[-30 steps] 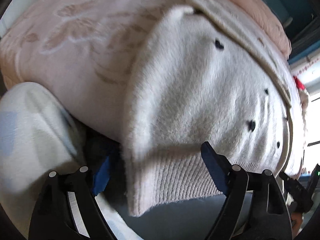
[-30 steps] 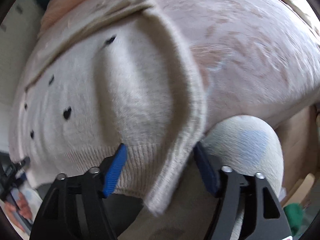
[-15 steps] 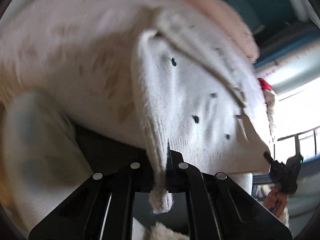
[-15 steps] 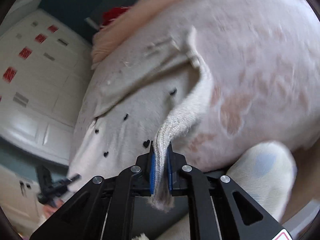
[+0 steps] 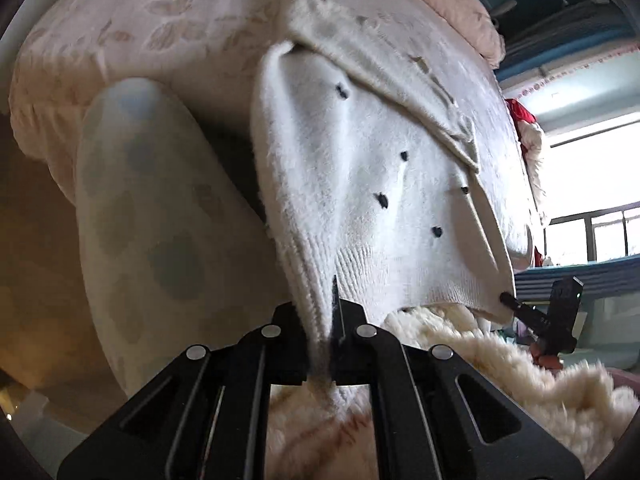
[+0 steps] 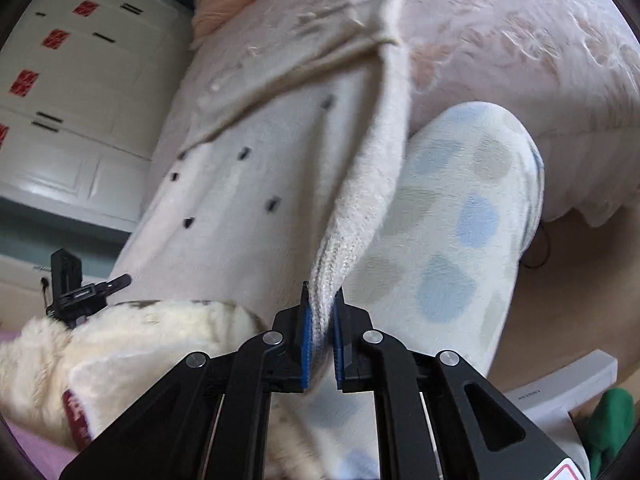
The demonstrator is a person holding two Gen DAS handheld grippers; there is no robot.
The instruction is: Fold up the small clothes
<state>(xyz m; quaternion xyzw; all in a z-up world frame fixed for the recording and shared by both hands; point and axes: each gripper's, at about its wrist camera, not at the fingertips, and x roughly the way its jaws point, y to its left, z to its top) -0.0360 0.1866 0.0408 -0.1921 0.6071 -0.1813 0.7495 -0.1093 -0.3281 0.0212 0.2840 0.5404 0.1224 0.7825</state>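
At the near edge of the bed, my left gripper (image 5: 332,344) is clamped tight on the ribbed hem of the white sweater (image 5: 360,184), one bottom corner pinched between its jaws. My right gripper (image 6: 322,344) is likewise closed on the ribbed hem at the other bottom corner, the knit bunched between the blue pads (image 6: 306,336). Each wrist view shows the opposite gripper at the far corner of the hem, so the hem hangs stretched between my two grips, lifted off the bedspread.

Just below the hem sit a fluffy cream garment (image 5: 480,356) and a knee in spotted fleece (image 6: 452,240), both close to the grippers.

Beyond the grips, the sweater body, dotted with small black hearts, runs away from me across the pink bedspread (image 5: 160,24). A sleeve (image 5: 400,76) lies folded diagonally over the upper body. Past it are a white wardrobe (image 6: 80,80) and a bright window (image 5: 592,184).

Judgement: the step in hand is the bottom-up fold. The next move calls for carrying both corners forward together, level, toward the collar end, and laying the hem down squarely without dragging the sleeve.
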